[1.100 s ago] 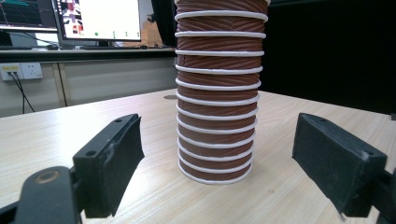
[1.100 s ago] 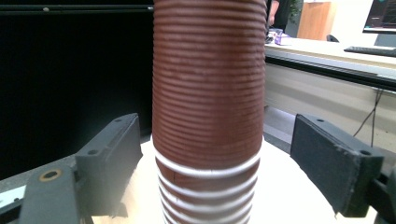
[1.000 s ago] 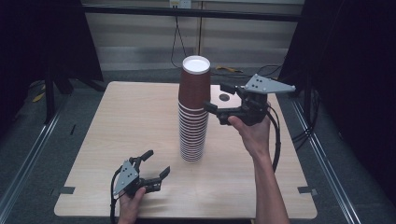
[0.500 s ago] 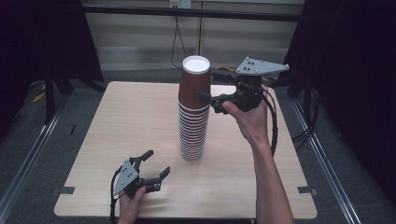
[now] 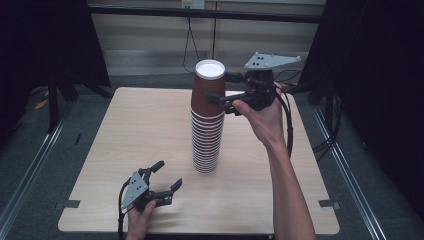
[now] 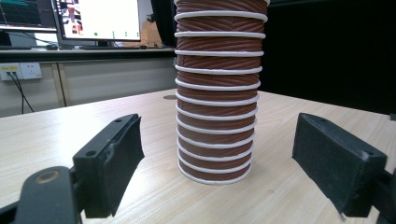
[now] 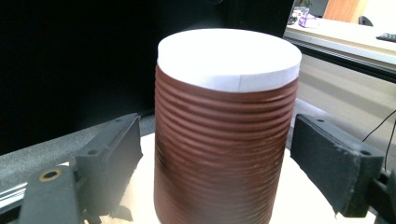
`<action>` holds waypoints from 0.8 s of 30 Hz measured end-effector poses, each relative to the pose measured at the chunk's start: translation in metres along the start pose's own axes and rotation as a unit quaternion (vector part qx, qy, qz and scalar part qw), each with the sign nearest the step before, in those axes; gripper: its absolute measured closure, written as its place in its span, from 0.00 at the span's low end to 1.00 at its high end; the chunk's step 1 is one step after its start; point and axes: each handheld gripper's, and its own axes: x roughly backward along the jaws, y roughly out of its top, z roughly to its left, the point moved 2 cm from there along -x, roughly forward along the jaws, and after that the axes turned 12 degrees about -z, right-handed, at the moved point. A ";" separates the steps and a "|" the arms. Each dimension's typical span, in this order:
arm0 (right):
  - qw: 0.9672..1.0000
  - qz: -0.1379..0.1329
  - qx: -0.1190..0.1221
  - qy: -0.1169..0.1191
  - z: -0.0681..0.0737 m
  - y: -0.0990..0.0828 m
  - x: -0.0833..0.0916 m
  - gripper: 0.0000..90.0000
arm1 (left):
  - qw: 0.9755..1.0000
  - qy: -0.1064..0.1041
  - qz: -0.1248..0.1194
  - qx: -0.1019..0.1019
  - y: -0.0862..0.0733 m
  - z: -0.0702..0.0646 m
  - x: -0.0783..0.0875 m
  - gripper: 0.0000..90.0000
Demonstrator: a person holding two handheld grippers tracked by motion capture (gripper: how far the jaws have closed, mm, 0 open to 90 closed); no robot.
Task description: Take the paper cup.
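1 stack of brown paper cups (image 5: 207, 135) stands upside down mid-worktop (image 5: 125, 130). My right gripper (image 5: 219, 87) has climbed from mid-stack to the top cup (image 5: 208, 82); its jaws are wide and flank the cup, not clamped. Judged ready to pull 1 cup off. My left gripper (image 5: 168, 174) rests near the front edge, jaws apart, empty.
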 end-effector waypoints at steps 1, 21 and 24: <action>1.000 0.002 0.000 0.001 0.000 0.000 -0.001 0.18 | 1.000 0.000 0.000 0.000 0.000 0.000 0.000 0.17; 0.999 0.034 0.002 0.005 -0.002 0.014 -0.020 0.17 | 1.000 -0.002 -0.001 0.001 0.000 0.000 0.000 0.17; 0.999 0.040 0.002 0.006 -0.002 0.013 -0.023 0.19 | 1.000 -0.002 -0.001 0.001 0.000 0.000 0.000 0.17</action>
